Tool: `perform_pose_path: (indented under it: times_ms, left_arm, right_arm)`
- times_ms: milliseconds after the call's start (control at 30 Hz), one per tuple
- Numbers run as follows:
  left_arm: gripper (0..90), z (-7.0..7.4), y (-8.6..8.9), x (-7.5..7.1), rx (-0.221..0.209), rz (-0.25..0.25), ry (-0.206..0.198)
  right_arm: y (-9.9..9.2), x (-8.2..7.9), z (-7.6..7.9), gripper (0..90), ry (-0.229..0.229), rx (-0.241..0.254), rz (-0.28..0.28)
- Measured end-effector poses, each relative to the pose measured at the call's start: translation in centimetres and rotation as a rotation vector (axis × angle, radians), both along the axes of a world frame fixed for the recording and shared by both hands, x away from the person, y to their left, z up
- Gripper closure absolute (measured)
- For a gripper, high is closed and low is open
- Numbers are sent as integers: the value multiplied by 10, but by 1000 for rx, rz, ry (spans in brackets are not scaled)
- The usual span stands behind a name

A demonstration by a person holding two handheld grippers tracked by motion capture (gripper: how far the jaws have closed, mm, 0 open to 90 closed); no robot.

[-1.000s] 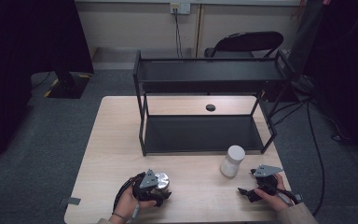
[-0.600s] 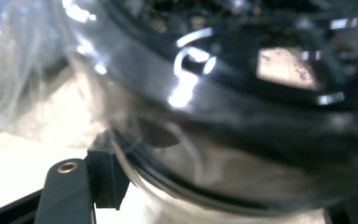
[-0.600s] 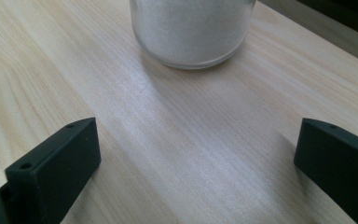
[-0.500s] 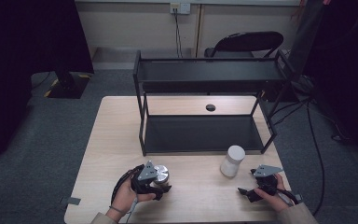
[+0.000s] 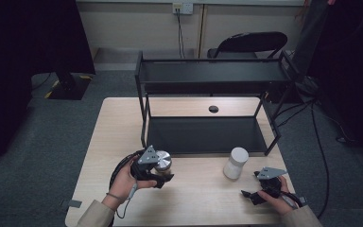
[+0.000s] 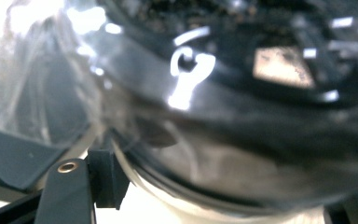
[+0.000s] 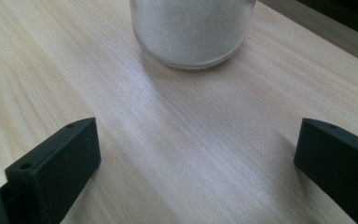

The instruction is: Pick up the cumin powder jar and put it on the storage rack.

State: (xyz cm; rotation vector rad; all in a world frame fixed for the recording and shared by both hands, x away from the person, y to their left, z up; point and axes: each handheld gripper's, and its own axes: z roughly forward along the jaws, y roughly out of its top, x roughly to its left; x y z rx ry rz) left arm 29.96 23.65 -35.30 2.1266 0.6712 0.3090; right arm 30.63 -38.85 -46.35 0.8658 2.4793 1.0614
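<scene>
A glass jar [image 5: 162,161] with a silver lid and dark contents hangs a little above the table's front left, and my left gripper [image 5: 162,173] is shut on it. In the left gripper view the jar [image 6: 223,121] is close up and blurred between the black jaws of my left gripper [image 6: 205,207]. A white jar [image 5: 236,162] stands upright on the table in front of the rack's right end. My right gripper [image 5: 249,185] rests low at the front right, open, just short of it. In the right gripper view the white jar [image 7: 191,28] stands ahead of my right gripper [image 7: 196,158], which has bare wood between its jaws.
A black two-level rack [image 5: 208,78] stands across the back half of the wooden table [image 5: 118,127], its lower shelf [image 5: 208,135] bare. A round cable hole [image 5: 213,109] lies behind it. A black chair [image 5: 250,42] is beyond the table.
My left gripper has risen off the table with the silver-lidded jar in it and drifted slightly toward the rack. The right gripper and the white jar have stayed put.
</scene>
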Motion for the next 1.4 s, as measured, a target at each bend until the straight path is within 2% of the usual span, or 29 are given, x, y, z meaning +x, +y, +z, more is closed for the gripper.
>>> perform_pose_path:
  times_ms: [67, 100, 133, 167, 200, 267, 300, 433, 500, 533, 567, 667, 800, 867, 1033, 1100, 1300, 1400]
  left_arm:
    - [303, 9, 0, 4, 1, -4, -7]
    - [303, 9, 0, 4, 1, -4, -7]
    - [303, 19, -1, 7, 1, -7, -14]
    - [302, 19, -1, 7, 1, -7, -14]
    - [303, 28, -1, 11, -5, -10, -16]
    - [303, 37, -2, 15, -9, -12, -15]
    - [302, 37, -2, 15, -9, -12, -15]
    - [303, 60, -5, 22, 2, -15, -25]
    - [303, 71, -6, 26, -2, -17, -27]
    - [303, 71, -6, 26, -2, -17, -27]
    - [303, 79, -5, 29, -13, -17, -26]
    - [303, 93, -7, 33, -12, -14, -35]
    - [303, 108, -9, 39, -10, -14, -42]
    - [303, 117, -12, 39, 7, -12, -53]
    - [304, 133, -18, 46, 6, -23, -46]
    - [303, 141, -21, 47, 19, -23, -56]
    - [304, 161, -26, 56, 23, -7, -48]
    - [304, 169, -27, 61, 12, 4, -41]
  right_arm:
    - [0, 0, 0, 0, 0, 0, 0]
    - [0, 0, 0, 0, 0, 0, 0]
    - [0, 0, 0, 0, 0, 0, 0]
    - [0, 0, 0, 0, 0, 0, 0]
    - [0, 0, 0, 0, 0, 0, 0]
    - [0, 0, 0, 0, 0, 0, 0]
    - [0, 0, 0, 0, 0, 0, 0]
    - [0, 0, 0, 0, 0, 0, 0]
    - [0, 0, 0, 0, 0, 0, 0]
    - [0, 0, 0, 0, 0, 0, 0]
    - [0, 0, 0, 0, 0, 0, 0]
    - [0, 0, 0, 0, 0, 0, 0]
    - [0, 0, 0, 0, 0, 0, -1]
    - [0, 0, 0, 0, 0, 0, -1]
    - [0, 0, 0, 0, 0, 0, 0]
    - [0, 0, 0, 0, 0, 0, 0]
    - [0, 0, 0, 0, 0, 0, 0]
    - [0, 0, 0, 0, 0, 0, 0]
